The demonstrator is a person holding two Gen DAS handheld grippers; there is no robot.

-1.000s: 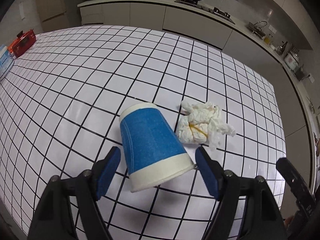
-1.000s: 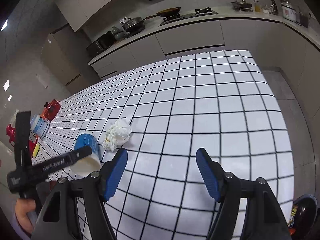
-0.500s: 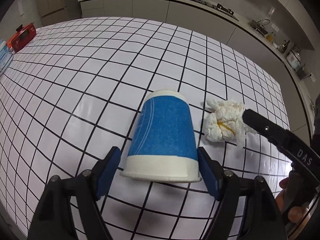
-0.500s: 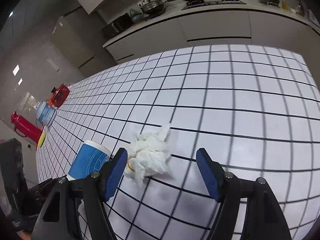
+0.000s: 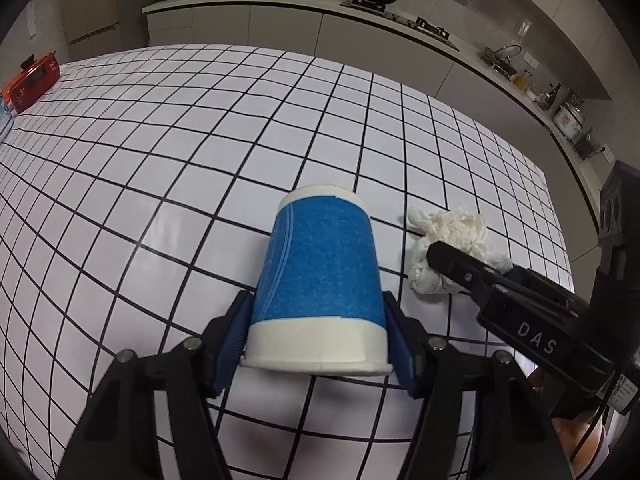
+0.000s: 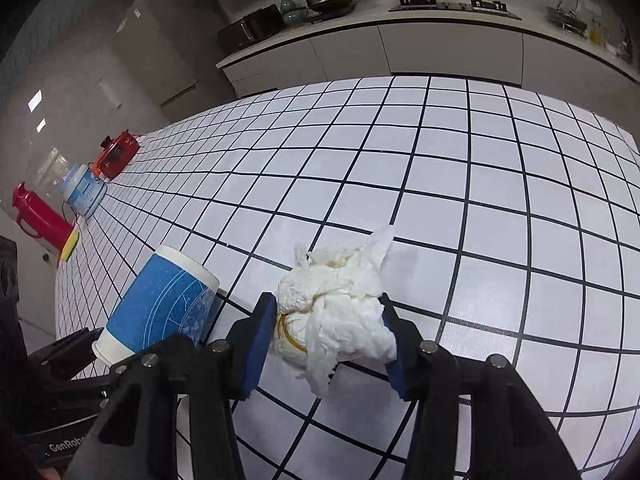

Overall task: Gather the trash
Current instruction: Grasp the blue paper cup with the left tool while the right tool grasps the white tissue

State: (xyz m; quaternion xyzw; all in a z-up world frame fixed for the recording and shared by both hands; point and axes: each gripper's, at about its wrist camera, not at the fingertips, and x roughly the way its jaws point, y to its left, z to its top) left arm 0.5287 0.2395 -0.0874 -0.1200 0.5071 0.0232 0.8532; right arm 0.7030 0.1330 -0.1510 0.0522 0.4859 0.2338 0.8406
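A blue paper cup (image 5: 318, 280) with a white rim lies on its side on the white tiled table (image 5: 200, 152), mouth toward me. My left gripper (image 5: 316, 340) is shut on the cup, its blue pads pressing the cup's sides near the rim. The cup also shows in the right wrist view (image 6: 160, 304). A crumpled white tissue (image 6: 336, 312) with yellow stains lies just right of the cup. My right gripper (image 6: 328, 340) is shut on the tissue, pads against both sides. The tissue also shows in the left wrist view (image 5: 452, 248), partly hidden by the right gripper's body.
At the table's far left edge stand a red box (image 6: 118, 152), a blue-labelled plastic bottle (image 6: 82, 190), a red jug (image 6: 40, 216) and a yellow sponge (image 6: 70, 246). A kitchen counter (image 6: 400, 20) with pans and a stove runs behind the table.
Both grippers moved forward and closed: the left pads now press the cup's sides, the right pads now press the tissue. Half a second ago both were open.
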